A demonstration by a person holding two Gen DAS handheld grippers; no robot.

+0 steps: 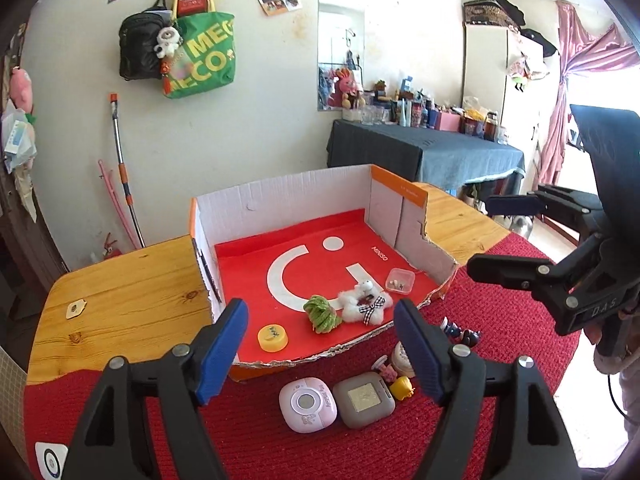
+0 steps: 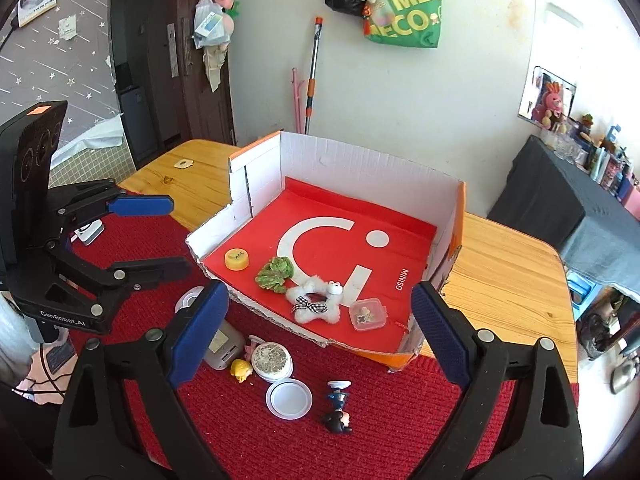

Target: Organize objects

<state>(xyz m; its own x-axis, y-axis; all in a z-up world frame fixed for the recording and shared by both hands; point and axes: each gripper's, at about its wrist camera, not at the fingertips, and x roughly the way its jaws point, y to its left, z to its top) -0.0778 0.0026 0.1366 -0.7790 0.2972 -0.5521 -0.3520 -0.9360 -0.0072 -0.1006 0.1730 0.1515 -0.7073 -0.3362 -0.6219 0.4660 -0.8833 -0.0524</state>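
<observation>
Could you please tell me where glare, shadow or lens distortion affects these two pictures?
Left wrist view: daylight blows out the window beside the pink curtain, and the fisheye bows the white cardboard box with the red floor; the open left claw is sharp. Right wrist view: black vignette fills the corners, the brown wooden door lies in shadow, and the open right claw is sharp.

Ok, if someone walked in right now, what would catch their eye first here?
Probably the open cardboard box on the wooden table, with its bright red smiley-face lining. Inside near its torn front edge lie a white plush toy, a green knitted piece and a yellow cap. More trinkets sit scattered on the red mat in front.
</observation>
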